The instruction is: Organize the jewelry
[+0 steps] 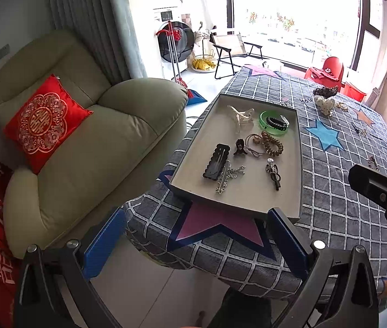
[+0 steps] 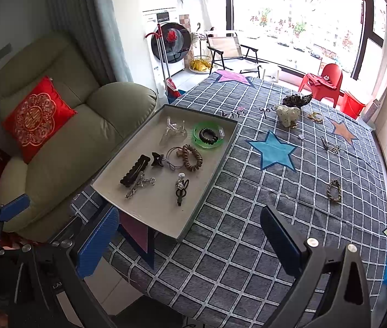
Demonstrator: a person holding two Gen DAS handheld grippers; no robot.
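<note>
A grey tray (image 1: 300, 164) (image 2: 207, 191) sits on the table's near left part. It holds several hair pieces: a black clip (image 1: 216, 161) (image 2: 134, 170), a brown coil tie (image 1: 272, 144) (image 2: 192, 157), a green bangle (image 1: 274, 123) (image 2: 208, 136) and a clear claw clip (image 2: 173, 131). Loose pieces lie on the cloth: a braided bracelet (image 2: 334, 190), a white heart piece (image 1: 324, 103) (image 2: 287, 115), a small key-like piece (image 2: 328, 145). My left gripper (image 1: 196, 242) is open and empty at the table's near edge. My right gripper (image 2: 190, 242) is open and empty, right of the tray's near corner.
The table carries a grey checked cloth (image 2: 261, 218) with star patches. A green armchair (image 1: 89, 136) with a red cushion (image 1: 44, 123) stands to the left. A red chair (image 2: 324, 82) and a folding chair (image 2: 231, 52) stand beyond the table. The right gripper's body shows in the left wrist view (image 1: 384, 191).
</note>
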